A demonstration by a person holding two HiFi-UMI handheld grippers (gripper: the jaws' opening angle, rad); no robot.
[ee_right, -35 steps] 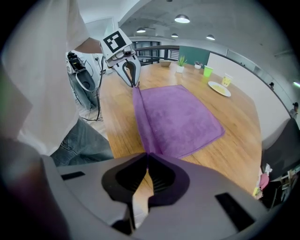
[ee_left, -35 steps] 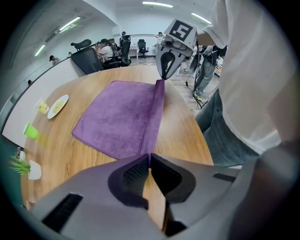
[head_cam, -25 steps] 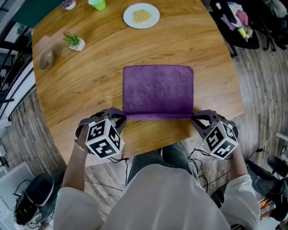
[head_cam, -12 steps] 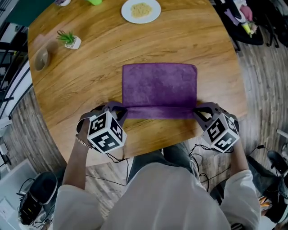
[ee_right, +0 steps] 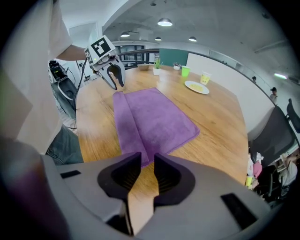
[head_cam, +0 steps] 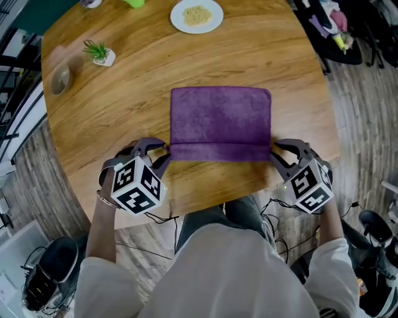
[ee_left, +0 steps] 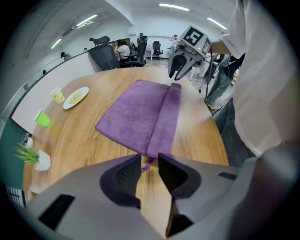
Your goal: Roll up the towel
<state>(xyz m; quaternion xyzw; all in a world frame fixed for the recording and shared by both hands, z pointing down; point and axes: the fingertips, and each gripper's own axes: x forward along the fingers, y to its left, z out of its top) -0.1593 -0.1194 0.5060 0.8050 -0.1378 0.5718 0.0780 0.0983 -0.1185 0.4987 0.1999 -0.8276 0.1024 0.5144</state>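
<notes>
A purple towel [head_cam: 221, 118] lies flat on the round wooden table [head_cam: 124, 118], with its near edge turned over into a narrow folded strip [head_cam: 221, 152]. My left gripper [head_cam: 163, 154] sits just off the strip's left end. My right gripper [head_cam: 275, 153] sits just off its right end. Both have just been opening their jaws, and both stand slightly open with only bare wood in the gap. In the left gripper view the towel [ee_left: 136, 112] begins just past my left gripper [ee_left: 149, 161], a small loop of it lying at the tips. The right gripper view shows the towel [ee_right: 154, 117] beyond my right gripper [ee_right: 147, 161].
A white plate of food [head_cam: 196, 15], a green cup [head_cam: 134, 2], a small potted plant [head_cam: 99, 53] and a brown dish [head_cam: 60, 79] stand at the table's far side. The table's near edge runs just behind both grippers. A black chair [head_cam: 348, 37] stands off the far right.
The towel's near edge has been laid over into a flat fold. Both grippers have let go of it and drawn a little outward from its ends, jaws now parted.
</notes>
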